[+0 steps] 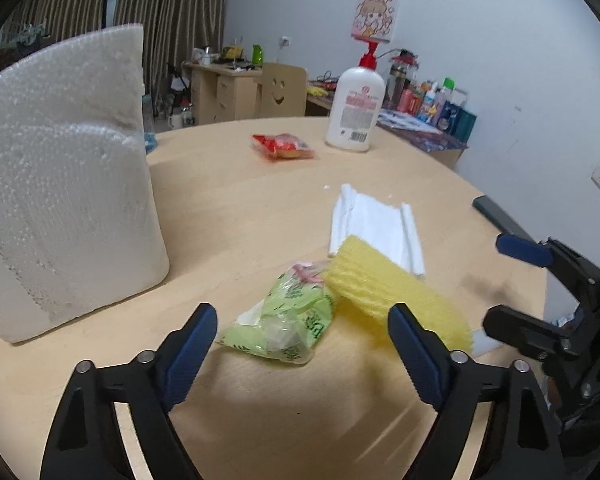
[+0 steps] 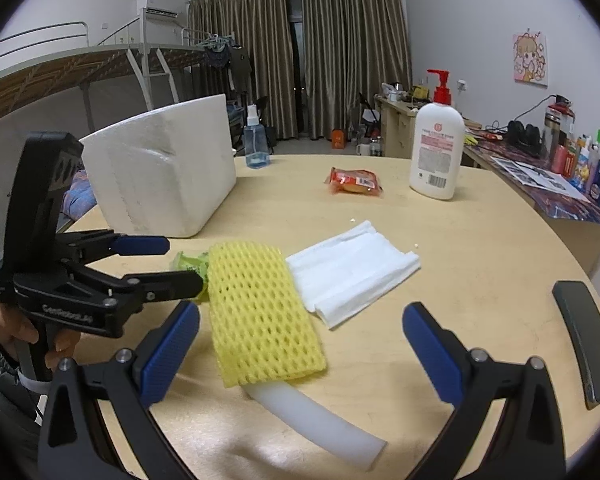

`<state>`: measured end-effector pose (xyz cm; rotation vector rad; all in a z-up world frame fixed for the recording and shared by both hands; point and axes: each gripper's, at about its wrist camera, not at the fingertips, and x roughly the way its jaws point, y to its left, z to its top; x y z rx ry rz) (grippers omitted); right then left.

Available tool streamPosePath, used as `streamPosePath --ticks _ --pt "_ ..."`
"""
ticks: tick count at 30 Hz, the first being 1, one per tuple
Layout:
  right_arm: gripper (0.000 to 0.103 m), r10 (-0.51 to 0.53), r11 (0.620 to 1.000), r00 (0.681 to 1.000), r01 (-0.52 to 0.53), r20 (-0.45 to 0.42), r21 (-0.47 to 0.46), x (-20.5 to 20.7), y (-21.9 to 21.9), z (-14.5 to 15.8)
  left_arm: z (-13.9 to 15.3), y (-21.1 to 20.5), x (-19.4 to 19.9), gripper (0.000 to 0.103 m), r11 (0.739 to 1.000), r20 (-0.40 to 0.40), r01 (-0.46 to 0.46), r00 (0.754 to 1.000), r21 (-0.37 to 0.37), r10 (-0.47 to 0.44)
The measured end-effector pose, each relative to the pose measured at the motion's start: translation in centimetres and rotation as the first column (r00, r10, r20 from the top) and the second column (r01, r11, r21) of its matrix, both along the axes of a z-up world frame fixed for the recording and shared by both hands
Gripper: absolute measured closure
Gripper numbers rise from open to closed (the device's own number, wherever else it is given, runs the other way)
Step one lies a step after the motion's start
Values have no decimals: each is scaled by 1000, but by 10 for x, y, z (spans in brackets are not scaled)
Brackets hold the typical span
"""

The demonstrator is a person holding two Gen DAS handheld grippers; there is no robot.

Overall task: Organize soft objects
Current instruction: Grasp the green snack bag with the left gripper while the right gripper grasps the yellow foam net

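Left gripper (image 1: 302,350): jaws spread, nothing between the pads. The crumpled green plastic bag (image 1: 288,320) lies on the table just ahead of my left fingertips, centred in the gap but not yet inside it, apparently untouched. Its long axis runs diagonally, near-left to far-right, so it sits skewed to my closing line.

Right gripper (image 2: 300,344): jaws wide, empty. The yellow foam net sleeve (image 2: 260,316) lies flat ahead of it, nearer its left pad, long axis running roughly away from me. A white foam tube (image 2: 320,420) pokes out from under the sleeve's near end, below the gap.

Judgement: left hand is the nearer one for the bag, right for the sleeve.

Further out: folded white foam sheet (image 2: 352,272) touching the sleeve's far side, white styrofoam box (image 2: 160,176) to the left, red snack packet (image 2: 354,182) and lotion pump bottle (image 2: 436,152) well apart on the round wooden table (image 2: 480,280).
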<state>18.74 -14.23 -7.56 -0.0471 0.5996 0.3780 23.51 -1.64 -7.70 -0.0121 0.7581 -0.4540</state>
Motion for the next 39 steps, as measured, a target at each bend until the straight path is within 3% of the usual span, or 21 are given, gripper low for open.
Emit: streamPosePath --ticks 7,12,18,24,28,39 --pt "0 -1 1000 1000 1 -14 6 5 0 -1 -6 0 4 43 1000 -32 14 999 4 -14" --pt "0 3 1000 1000 -3 -23 0 7 3 -1 -11 1 9 71 1000 -73 13 997 12 -12" --pt "0 14 1000 999 -14 -38 -8 9 9 -3 -11 2 7 80 1000 -80 23 997 13 -22" --pt "0 41 999 996 -39 -77 18 14 15 -6 -9 5 2 80 1000 -64 29 998 -11 -29" --pt "1 28 999 997 -29 -77 -18 14 19 -8 -10 6 1 80 999 -71 32 997 -17 -33" --pt "50 82 994 987 -92 -136 -64 17 34 -20 -10 6 2 80 999 -75 32 997 -18 -34"
